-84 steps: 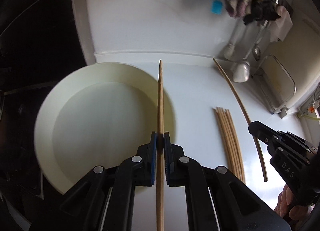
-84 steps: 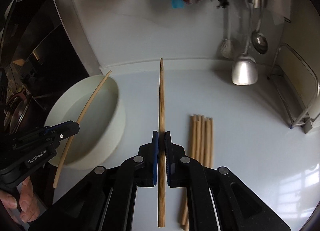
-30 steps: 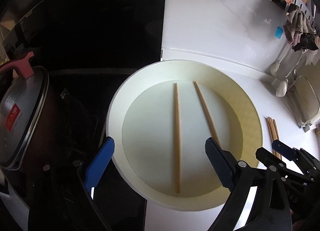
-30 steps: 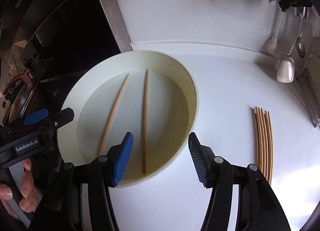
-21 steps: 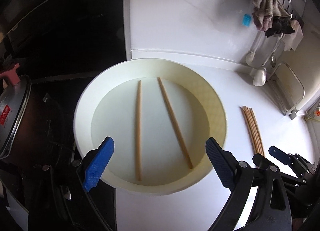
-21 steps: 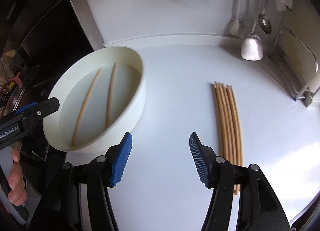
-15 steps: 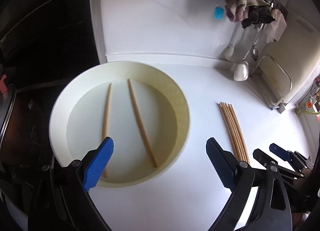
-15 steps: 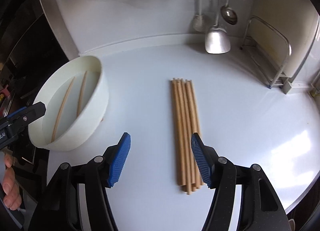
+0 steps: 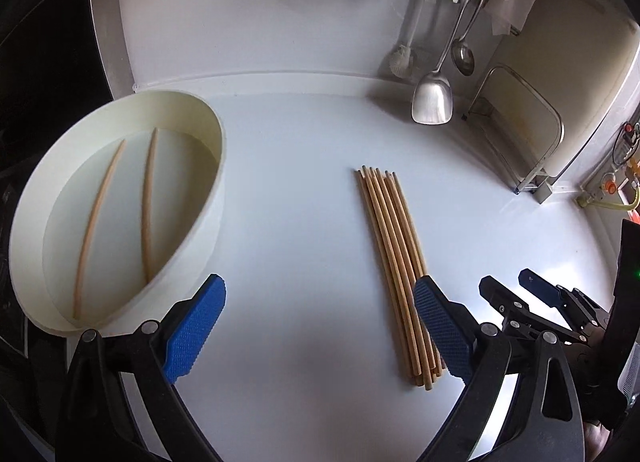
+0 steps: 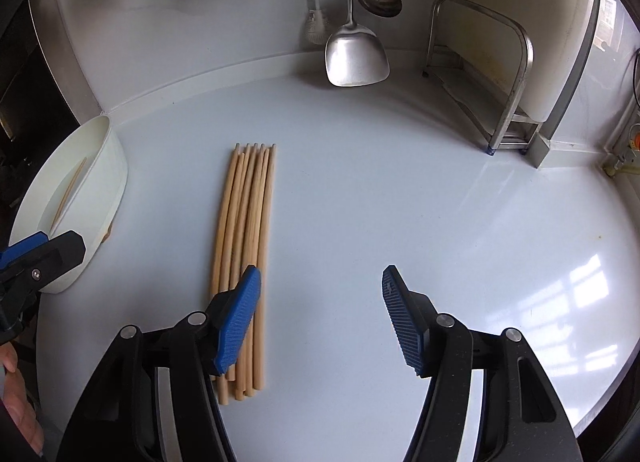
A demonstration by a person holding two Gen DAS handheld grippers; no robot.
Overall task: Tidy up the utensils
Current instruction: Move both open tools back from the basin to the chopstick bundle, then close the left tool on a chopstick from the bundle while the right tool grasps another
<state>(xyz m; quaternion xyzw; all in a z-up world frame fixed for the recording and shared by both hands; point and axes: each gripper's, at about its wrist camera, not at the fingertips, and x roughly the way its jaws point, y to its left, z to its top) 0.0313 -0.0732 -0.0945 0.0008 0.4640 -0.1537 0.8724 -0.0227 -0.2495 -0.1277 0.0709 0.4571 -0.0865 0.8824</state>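
Fetching the next chopsticks appears to be the step in hand: both left tongs (image 9: pixel 316 326) and right tongs (image 10: pixel 320 318) stand apart, empty, above the chopstick bundle (image 9: pixel 394 262) on the counter (image 9: pixel 300 181); two chopsticks (image 9: pixel 120 213) lie in the white bowl (image 9: pixel 216 189) at left. Next move: centre one stick between pads.

On the bench (image 9: pixel 304 197), a chopstick bundle (image 9: pixel 394 258) lies right of the bowl (image 9: pixel 208 229), which holds two chopsticks (image 9: pixel 146 197).

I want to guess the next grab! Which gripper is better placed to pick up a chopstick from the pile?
Probably the right gripper: its open jaws hang empty with one fingertip over the chopstick pile.
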